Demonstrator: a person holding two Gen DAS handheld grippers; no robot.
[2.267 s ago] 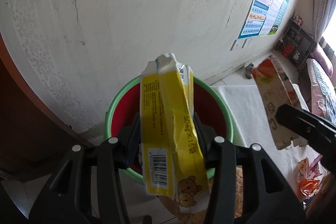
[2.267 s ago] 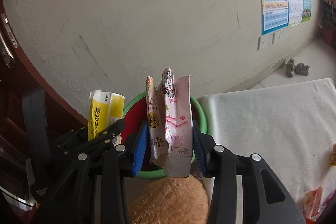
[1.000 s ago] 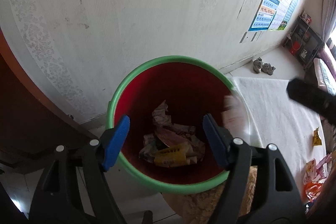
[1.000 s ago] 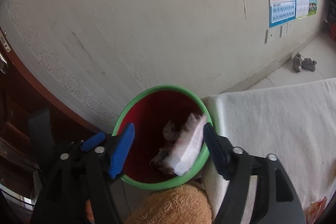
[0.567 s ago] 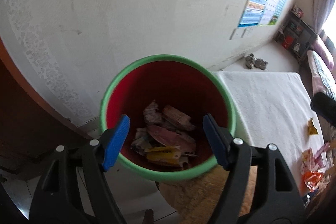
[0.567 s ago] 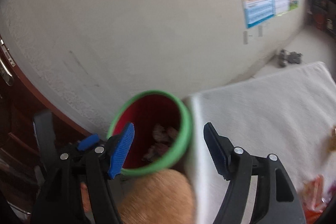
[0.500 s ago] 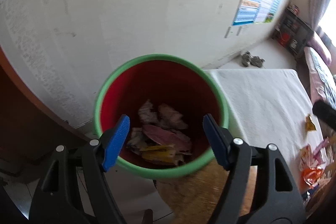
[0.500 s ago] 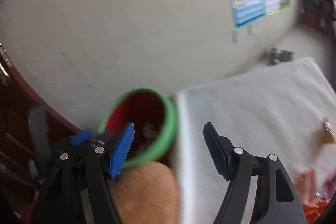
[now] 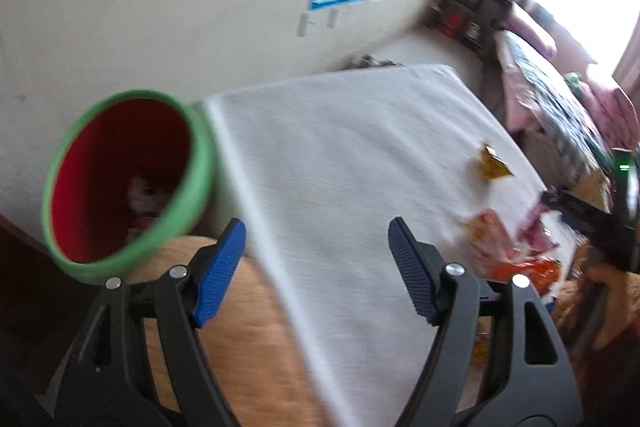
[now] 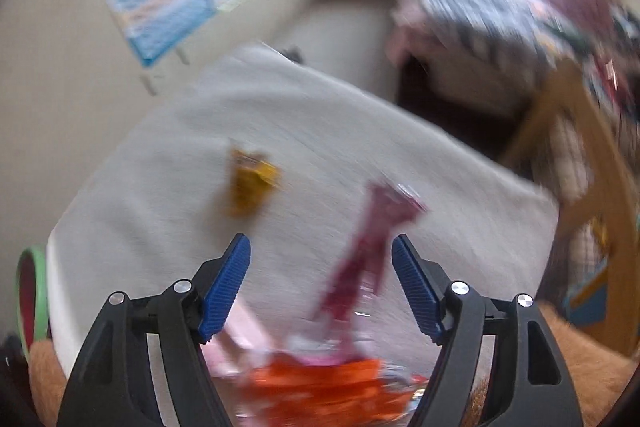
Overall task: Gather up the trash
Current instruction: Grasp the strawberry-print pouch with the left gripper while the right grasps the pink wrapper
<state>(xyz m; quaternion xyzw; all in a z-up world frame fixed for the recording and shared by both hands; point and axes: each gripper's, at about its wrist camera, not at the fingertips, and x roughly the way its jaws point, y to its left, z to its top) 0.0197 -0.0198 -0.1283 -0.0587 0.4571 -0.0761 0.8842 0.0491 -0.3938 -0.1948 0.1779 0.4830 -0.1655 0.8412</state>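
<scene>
The left claw (image 9: 316, 265), black with ribbed blue pads, hangs spread over the near left edge of a white cloth-covered counter (image 9: 360, 155), with nothing between its pads. To its left, just off the counter's edge, stands a round red plastic bin with a green rim (image 9: 120, 179); crumpled pale wrappers lie at its bottom, too blurred to tell apart.

The right claw (image 10: 322, 281) is over the counter's near right part, its jaws opening. A long magenta plastic wrapper (image 10: 370, 247) lies on the cloth between the pads, nearer the right one, though no pad presses on it. Just nearer than the claw is a heap of crumpled orange wrapper (image 10: 320, 387), with a pale pink packet (image 10: 236, 331) beside it on the left. Farther off, beyond the left pad, a small yellow foil wrapper (image 10: 248, 183) lies alone on the cloth. Motion blur softens everything.
</scene>
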